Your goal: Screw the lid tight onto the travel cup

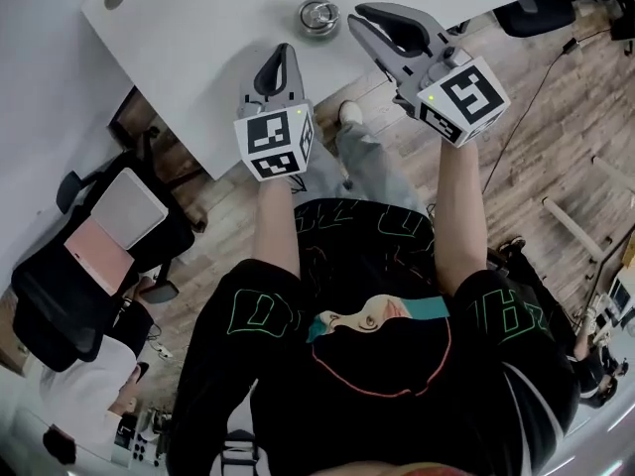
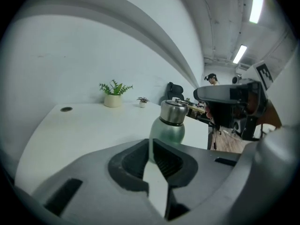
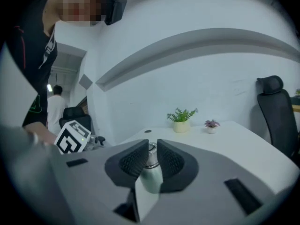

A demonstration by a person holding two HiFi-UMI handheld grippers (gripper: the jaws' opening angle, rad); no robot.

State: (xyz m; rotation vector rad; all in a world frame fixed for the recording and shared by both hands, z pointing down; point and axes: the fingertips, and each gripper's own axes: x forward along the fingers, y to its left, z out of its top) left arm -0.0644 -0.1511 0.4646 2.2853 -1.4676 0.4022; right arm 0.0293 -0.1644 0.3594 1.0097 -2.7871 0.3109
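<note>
Your L gripper (image 2: 151, 143): jaws pressed together, empty. Your R gripper (image 3: 150, 148): jaws slightly apart, near travel cup (image 1: 318, 16), not touching; lid (image 2: 174, 111) on.

Bare left forearm (image 1: 279, 221) and right forearm (image 1: 458, 211) reach forward; grey left tongs (image 1: 282, 53) closed, grey right tongs (image 1: 365, 15) slightly parted.

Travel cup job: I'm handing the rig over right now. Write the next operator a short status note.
Left gripper: jaws shut, empty, short of the cup.
Right gripper: jaws slightly apart, empty, aimed at the cup.
Travel cup: upright on the white table, lid sitting on top, neither gripper touching it.
Done: lid is on; tightness can't be judged.
Left: steady the body, grip the lid, twist it tight.
</note>
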